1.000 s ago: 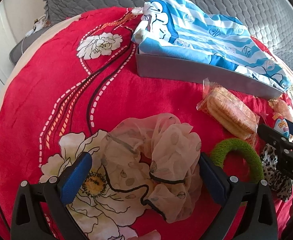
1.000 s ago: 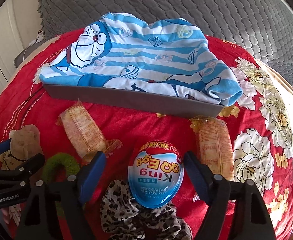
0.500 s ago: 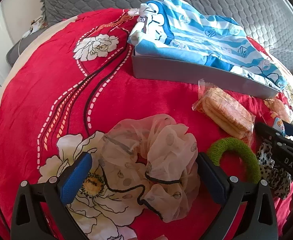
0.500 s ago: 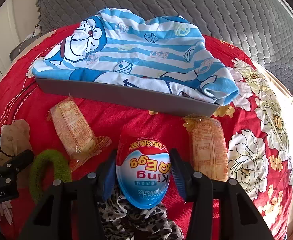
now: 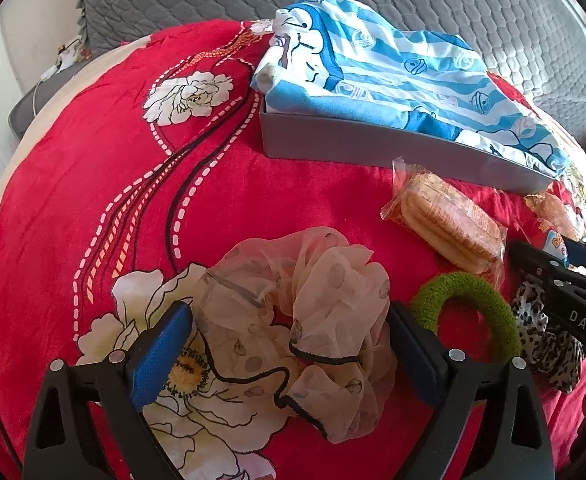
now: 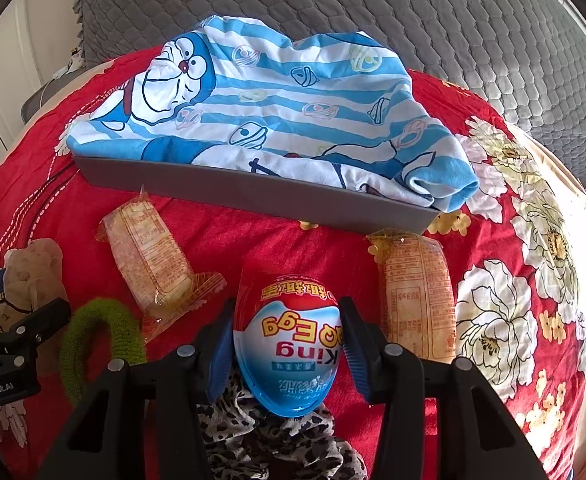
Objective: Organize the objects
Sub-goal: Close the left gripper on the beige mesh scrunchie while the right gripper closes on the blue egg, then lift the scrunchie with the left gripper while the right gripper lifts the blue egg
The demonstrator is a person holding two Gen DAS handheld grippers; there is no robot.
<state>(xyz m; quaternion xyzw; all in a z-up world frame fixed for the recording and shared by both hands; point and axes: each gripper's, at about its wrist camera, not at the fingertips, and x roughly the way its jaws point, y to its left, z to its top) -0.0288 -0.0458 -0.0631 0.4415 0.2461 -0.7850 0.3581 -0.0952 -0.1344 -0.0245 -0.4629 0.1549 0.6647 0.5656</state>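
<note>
While the left gripper hangs low over the red flowered bedspread, its blue pads stand on either side of a sheer beige scrunchie and are closing in on it; the right pad lies against the fabric, the left pad is just short of it, so nothing is gripped there. Just to the right of that scrunchie lies a green hair ring, and beyond it a wrapped pack of biscuits rests on the spread. Farther back sits a grey tray with a blue-and-white striped cartoon cloth heaped in it and spilling over its rim. At the right edge of this view the right gripper reaches in, above a leopard-print scrunchie. From the right wrist view, the right gripper is clenched on a blue, white and red toy egg, both pads pressed to its sides, the egg sitting over the leopard-print scrunchie at the bottom. One biscuit pack lies to the left of the egg, a second biscuit pack just to its right, both in front of the grey tray. The striped cloth fills the tray. The green hair ring lies at the lower left beside the left gripper's black frame, and a grey quilted cover spreads across the background.
</note>
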